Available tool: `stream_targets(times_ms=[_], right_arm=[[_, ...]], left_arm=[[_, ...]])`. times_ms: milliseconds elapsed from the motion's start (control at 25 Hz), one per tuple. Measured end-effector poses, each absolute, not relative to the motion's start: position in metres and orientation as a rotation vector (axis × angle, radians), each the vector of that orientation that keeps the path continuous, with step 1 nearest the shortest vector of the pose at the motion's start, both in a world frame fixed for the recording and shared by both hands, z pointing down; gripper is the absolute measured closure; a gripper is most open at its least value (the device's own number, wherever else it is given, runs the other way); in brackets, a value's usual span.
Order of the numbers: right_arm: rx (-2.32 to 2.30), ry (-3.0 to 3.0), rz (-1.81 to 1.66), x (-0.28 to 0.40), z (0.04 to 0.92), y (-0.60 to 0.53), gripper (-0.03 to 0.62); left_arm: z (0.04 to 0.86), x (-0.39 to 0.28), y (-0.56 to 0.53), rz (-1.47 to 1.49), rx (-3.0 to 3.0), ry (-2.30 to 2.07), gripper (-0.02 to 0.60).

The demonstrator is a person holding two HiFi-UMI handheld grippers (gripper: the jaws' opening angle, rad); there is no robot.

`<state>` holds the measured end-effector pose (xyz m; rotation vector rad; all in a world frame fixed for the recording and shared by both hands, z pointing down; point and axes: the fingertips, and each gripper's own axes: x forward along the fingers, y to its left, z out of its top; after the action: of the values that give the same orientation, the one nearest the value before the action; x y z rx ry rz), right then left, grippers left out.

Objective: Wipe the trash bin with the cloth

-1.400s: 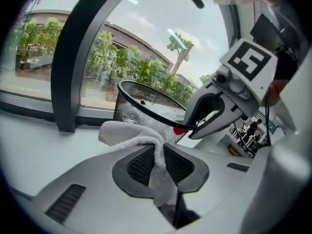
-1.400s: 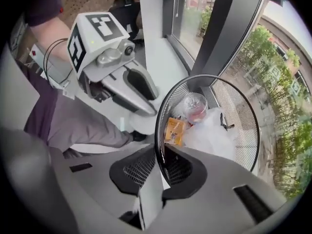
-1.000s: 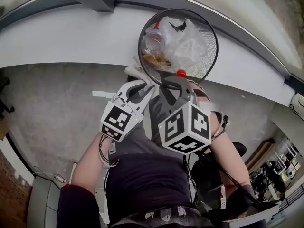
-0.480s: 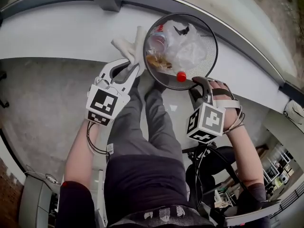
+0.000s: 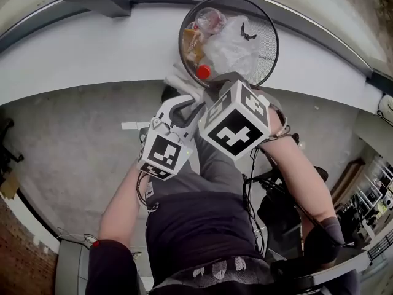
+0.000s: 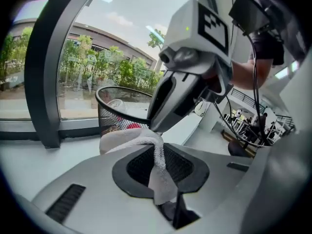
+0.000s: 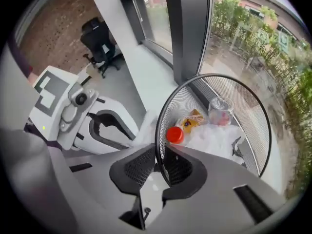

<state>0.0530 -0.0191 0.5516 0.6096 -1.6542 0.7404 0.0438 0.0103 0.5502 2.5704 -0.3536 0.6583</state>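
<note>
Black wire-mesh metal trash bin [image 5: 268,48], nubbly white terry cloth [image 6: 157,160], crinkled clear plastic bag [image 5: 230,45], glossy red plastic cap [image 7: 175,134].

Black wire-mesh trash bin [image 5: 265,48]; inside, a clear-whitish plastic bag [image 5: 230,45] and a red bottle cap [image 5: 204,72]. White cloth [image 5: 180,82], nubbly weave. Left gripper [image 5: 184,105] and right gripper [image 7: 163,165]: pale grey shells, black pads, black-and-white square markers. Floor [image 5: 73,140] mottled grey.

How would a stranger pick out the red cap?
Look at the black wire-mesh trash bin beside the window. Inside, near its rim, sits the red cap: round and bright red, unlike the clear bag and cup beside it.
</note>
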Motion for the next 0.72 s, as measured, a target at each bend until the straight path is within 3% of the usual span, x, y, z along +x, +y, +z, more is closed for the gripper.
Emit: stream_targets(times_ms=[240, 480, 520, 720], right_arm=[[0.612, -1.768, 0.708, 0.052, 0.527, -0.025, 0.537], [0.533, -1.733, 0.458, 0.112, 0.512, 0.001, 0.509], [0.491, -1.708, 0.396, 0.118, 0.518, 0.004, 0.479], [0.343, -1.589, 0.256, 0.124, 0.552, 0.01, 0.479]], left_arm=[[0.554, 0.025, -0.02, 0.646, 2.542, -0.482, 0.528], [0.549, -0.021, -0.09, 0.581, 2.493, -0.78, 0.528], [0.549, -0.021, -0.095, 0.588, 2.504, -0.784, 0.528], [0.554, 0.001, -0.083, 0.604, 2.526, -0.699, 0.528]])
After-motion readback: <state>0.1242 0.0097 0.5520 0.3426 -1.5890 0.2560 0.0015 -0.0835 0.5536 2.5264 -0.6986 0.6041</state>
